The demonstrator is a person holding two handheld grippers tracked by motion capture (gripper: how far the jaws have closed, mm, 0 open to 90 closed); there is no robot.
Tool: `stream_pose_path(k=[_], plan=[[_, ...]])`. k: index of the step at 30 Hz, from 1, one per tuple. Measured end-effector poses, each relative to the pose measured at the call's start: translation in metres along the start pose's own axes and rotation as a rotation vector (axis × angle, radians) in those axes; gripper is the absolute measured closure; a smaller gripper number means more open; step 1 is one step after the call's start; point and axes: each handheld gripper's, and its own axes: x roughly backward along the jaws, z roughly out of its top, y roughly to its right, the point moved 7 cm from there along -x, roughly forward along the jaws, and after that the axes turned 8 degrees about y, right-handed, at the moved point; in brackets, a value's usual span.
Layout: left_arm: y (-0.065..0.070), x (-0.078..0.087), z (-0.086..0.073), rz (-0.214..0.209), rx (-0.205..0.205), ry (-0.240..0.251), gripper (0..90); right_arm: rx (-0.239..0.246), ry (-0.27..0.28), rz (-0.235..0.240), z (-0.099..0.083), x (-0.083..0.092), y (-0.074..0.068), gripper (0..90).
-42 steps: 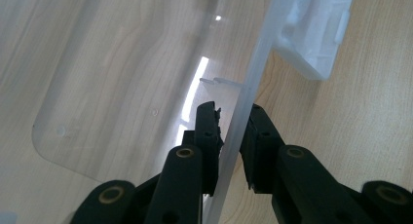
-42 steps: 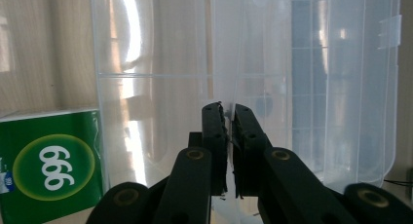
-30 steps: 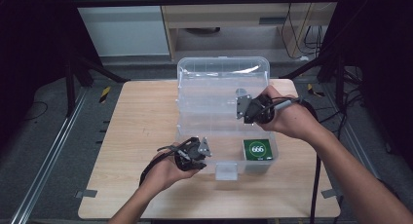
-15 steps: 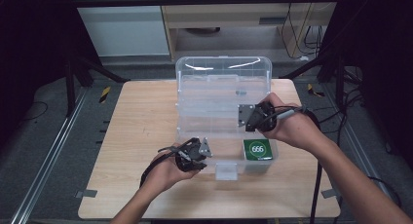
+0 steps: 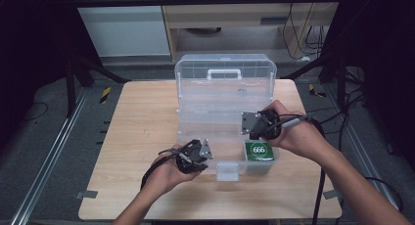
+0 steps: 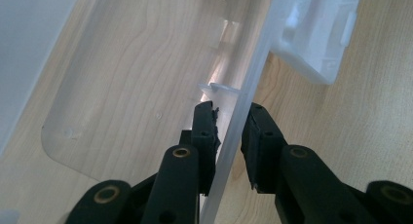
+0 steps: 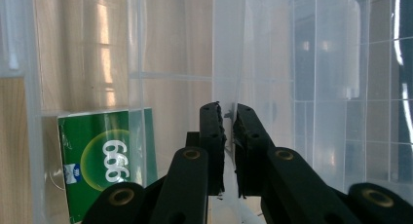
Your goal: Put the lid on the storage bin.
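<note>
Carefully now: the left tool [image 6: 229,131] clamps the front wall of the clear plastic storage box [image 5: 222,90] on the worktop [image 5: 137,137], while the right tool [image 7: 229,119] pinches its inner tray wall beside the green carton [image 5: 259,150]. Lift the tray evenly; keep the box pinned.

Clear plastic box [image 5: 222,107], lid raised, on wooden table [image 5: 137,137].

**Desk layout**

Storage box [image 5: 222,95] at centre of desk [image 5: 137,137], lid raised at rear. Card pack [image 5: 259,150] inside box, front right corner. Latch [image 5: 227,171] at box front edge. Cabinet [image 5: 235,19] behind desk.
</note>
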Motion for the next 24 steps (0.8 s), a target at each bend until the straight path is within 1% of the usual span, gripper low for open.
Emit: stream_pose_path(k=[1, 5, 9, 10, 11, 12, 16, 17, 18, 22, 24], plan=[[0.000, 0.000, 0.000, 0.002, 0.000, 0.000, 75.8, -0.007, 0.001, -0.001, 0.000, 0.000, -0.001, 83.4], [0.000, 0.000, 0.000, 0.011, 0.001, 0.000, 75.7, -0.004, 0.002, -0.002, 0.000, 0.001, -0.004, 83.3], [0.001, 0.000, 0.000, 0.011, 0.000, 0.004, 75.4, -0.006, 0.006, 0.001, -0.001, 0.002, -0.006, 83.2], [0.000, 0.000, 0.000, 0.009, -0.005, -0.001, 75.4, -0.004, 0.011, 0.002, -0.001, 0.002, -0.006, 83.2], [0.002, 0.000, -0.001, 0.009, 0.015, 0.000, 75.4, -0.008, 0.012, 0.001, -0.001, 0.002, -0.007, 83.2], [0.002, 0.000, -0.001, 0.009, 0.019, 0.000, 75.4, -0.010, 0.010, 0.001, -0.002, 0.002, -0.007, 83.1], [0.003, 0.000, -0.001, 0.008, 0.019, 0.000, 75.5, -0.006, 0.014, 0.000, -0.002, 0.003, -0.010, 82.9], [0.002, 0.000, -0.001, 0.008, 0.016, -0.001, 75.5, -0.005, 0.017, 0.001, -0.002, 0.003, -0.011, 82.9], [0.001, 0.000, -0.001, 0.009, -0.006, -0.001, 75.5, -0.008, 0.016, 0.001, -0.003, 0.004, -0.012, 82.8], [0.001, 0.000, -0.001, 0.011, -0.009, -0.004, 75.3, -0.022, 0.029, 0.002, -0.003, 0.004, -0.015, 82.7], [0.001, 0.000, -0.001, 0.015, -0.012, -0.006, 75.2, -0.018, 0.032, 0.002, -0.004, 0.004, -0.016, 82.7]])
